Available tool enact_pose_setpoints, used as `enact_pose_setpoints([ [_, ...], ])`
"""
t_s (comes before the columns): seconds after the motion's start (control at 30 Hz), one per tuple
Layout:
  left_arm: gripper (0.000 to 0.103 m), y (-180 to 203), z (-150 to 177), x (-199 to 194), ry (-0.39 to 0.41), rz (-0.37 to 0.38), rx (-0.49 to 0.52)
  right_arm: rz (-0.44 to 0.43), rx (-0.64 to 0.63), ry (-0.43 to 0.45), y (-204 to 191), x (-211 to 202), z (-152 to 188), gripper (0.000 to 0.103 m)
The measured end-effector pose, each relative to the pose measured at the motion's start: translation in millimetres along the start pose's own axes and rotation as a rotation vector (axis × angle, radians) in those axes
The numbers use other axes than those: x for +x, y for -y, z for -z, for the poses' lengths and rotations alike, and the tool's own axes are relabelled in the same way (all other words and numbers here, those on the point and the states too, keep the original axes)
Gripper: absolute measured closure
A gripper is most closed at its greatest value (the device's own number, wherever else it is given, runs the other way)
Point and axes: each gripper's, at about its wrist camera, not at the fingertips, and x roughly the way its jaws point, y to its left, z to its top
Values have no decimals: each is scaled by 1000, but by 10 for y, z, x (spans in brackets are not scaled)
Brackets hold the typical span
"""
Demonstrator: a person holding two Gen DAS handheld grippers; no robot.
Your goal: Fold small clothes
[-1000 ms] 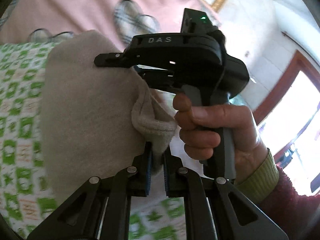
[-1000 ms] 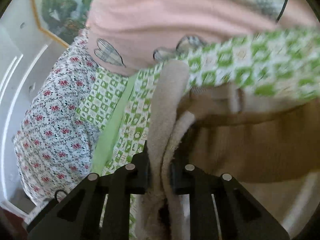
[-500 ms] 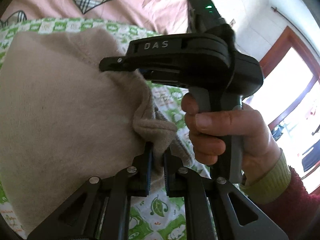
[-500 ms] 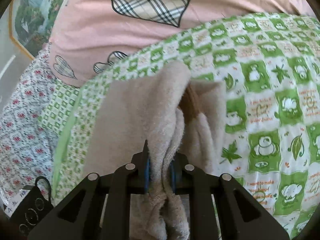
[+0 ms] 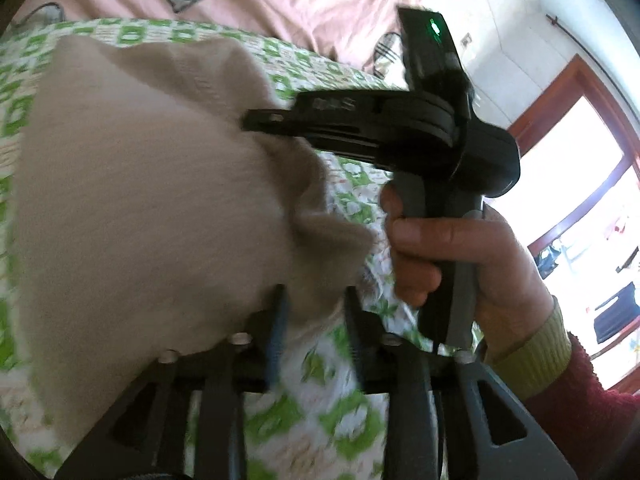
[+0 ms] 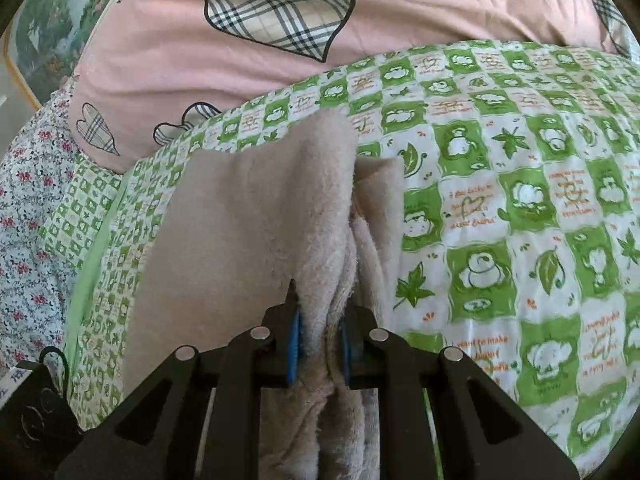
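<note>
Clearly the beige garment (image 6: 256,216) lies spread on the green checked quilt (image 6: 520,208), with the right gripper (image 6: 319,344) pinching a bunched fleecy edge between its blue pads. The left gripper (image 5: 312,320) stands a little spread, a cuff-like corner sitting loosely between its fingers (motion blur hides whether either finger touches it). If that corner slips free, the right side alone would drag the cloth and skew the fold.

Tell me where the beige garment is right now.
The beige garment lies on the green checked sheet below the pink pillow, its edge between the right gripper fingers; the left gripper has opened beside its corner.
</note>
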Motion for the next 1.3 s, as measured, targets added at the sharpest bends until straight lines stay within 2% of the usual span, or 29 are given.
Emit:
enact_pose_setpoints([
  [0.03, 50, -51, 36, -99, 9, -17, -12, 6, 2, 3, 4, -32, 14, 85],
  [0.13, 42, -256, 82, -405, 45, -42, -60, 13, 56, 14, 95, -134, 93, 79],
  [0.23, 37, -518, 45, -704, 91, -73, -131, -16, 142, 24, 213, -279, 207, 70],
  [0.3, 28, -693, 73, -866, 114, -97, -175, -30, 174, 33, 251, -357, 253, 54],
  [0.33, 27, -799, 52, -901, 122, -115, -196, -45, 182, 36, 255, -377, 268, 50],
  [0.4, 27, -925, -9, -879, 118, -122, -230, -90, 197, 35, 259, -384, 288, 40],
  [0.5, 24, -1191, -136, -801, 93, -91, -295, -138, 220, 14, 272, -309, 264, 35],
  [0.67, 20, -1507, -392, -539, 37, -44, -387, -179, 240, -51, 310, -34, 133, 34],
  [0.73, 14, -1666, -500, -376, 28, 8, -436, -188, 242, -87, 313, 83, 98, 34],
  [0.8, 14, -1795, -569, -288, 30, 26, -462, -183, 235, -122, 314, 198, 88, 34],
  [0.87, 18, -1840, -642, -204, 50, 38, -452, -204, 237, -119, 320, 231, 100, 37],
  [0.9, 32, -1846, -657, -175, 55, 39, -440, -215, 238, -122, 315, 242, 114, 51],
  [0.93, 42, -1831, -677, -149, 48, 27, -416, -222, 240, -132, 302, 253, 134, 57],
  [1.03, 58, -1722, -661, -293, 73, 6, -356, -209, 221, -94, 207, 153, 163, 68],
  [1.17, 61, -1548, -634, -626, 124, -30, -292, -287, 207, -33, -64, 6, 163, 72],
  [1.3, 61, -1600, -518, -1170, 169, -93, -273, -373, 177, -37, -459, 95, 175, 72],
])
